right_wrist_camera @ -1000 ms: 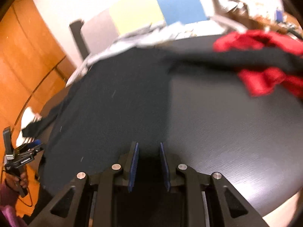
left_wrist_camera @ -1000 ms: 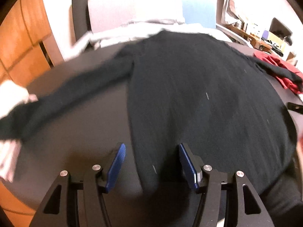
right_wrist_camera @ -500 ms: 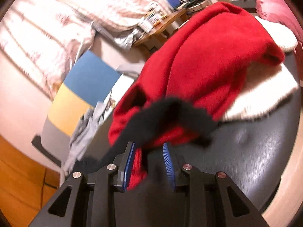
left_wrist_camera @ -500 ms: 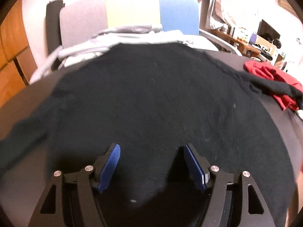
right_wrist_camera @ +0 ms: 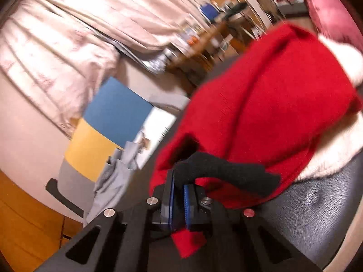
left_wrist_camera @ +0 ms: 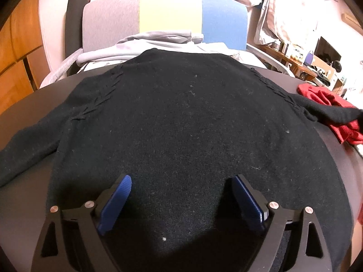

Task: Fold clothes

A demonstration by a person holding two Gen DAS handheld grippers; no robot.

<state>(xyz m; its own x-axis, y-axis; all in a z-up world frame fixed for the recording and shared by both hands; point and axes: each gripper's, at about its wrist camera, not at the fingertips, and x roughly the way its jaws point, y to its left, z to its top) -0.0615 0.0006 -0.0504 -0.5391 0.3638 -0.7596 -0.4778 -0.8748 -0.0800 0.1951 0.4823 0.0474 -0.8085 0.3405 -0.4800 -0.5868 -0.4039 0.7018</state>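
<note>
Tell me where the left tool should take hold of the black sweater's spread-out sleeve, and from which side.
Grip the black sweater at the far end of its left sleeve, where it lies flat and single-layered on the table. Bring the open left tool in from the sleeve's outer end, low along the tabletop, so one finger slips under the edge.

I am working in a lived-in room of a home. My dark round table (left_wrist_camera: 340,81) carries a black sweater (left_wrist_camera: 181,124) and a red garment (right_wrist_camera: 261,104). Behind it stands a chair (left_wrist_camera: 168,11) with grey, yellow and blue panels (grey clothes draped over it), pale curtains (right_wrist_camera: 68,27), wooden cabinet doors (left_wrist_camera: 18,52) and a cluttered wooden shelf (left_wrist_camera: 292,61).
</note>
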